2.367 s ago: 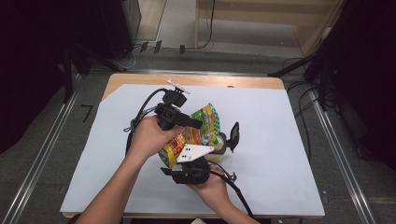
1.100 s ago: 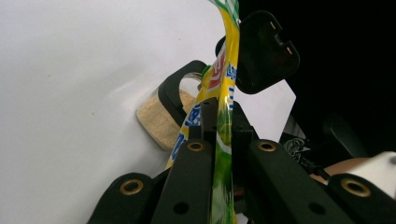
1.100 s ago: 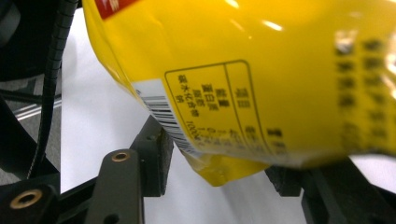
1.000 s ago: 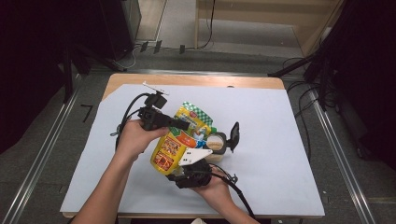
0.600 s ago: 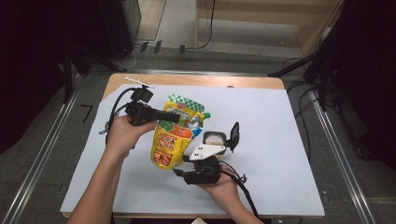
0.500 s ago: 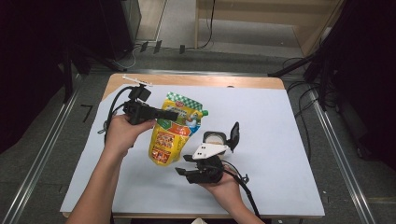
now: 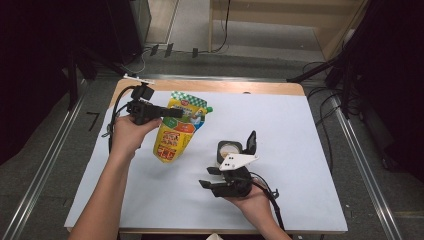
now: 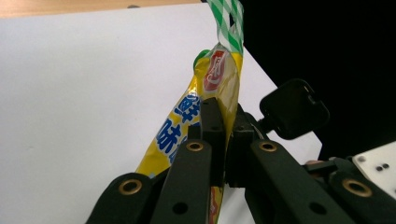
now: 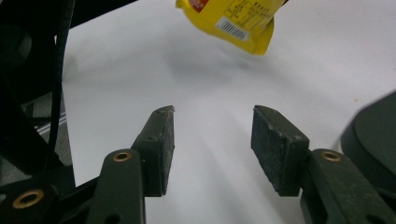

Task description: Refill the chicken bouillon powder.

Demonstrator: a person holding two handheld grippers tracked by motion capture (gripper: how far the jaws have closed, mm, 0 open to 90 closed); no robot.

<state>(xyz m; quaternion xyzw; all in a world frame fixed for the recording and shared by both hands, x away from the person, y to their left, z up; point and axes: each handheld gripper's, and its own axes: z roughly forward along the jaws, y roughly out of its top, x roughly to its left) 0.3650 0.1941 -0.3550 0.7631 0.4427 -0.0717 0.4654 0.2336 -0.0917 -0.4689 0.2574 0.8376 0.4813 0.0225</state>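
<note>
Left gripper (image 7: 172,113): clamped on pouch (image 7: 179,131) | pouch: yellow, green-checked top, hanging | right gripper (image 9: 212,140): jaws apart, empty

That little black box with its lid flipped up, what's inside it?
The box holds something pale and round, seen from the high view. Its depth and anything beneath stay hidden by the walls.

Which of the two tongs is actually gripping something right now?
The left tongs: shut on the yellow pouch, holding it off the white sheet. The right tongs stand open with nothing between their pads.
</note>
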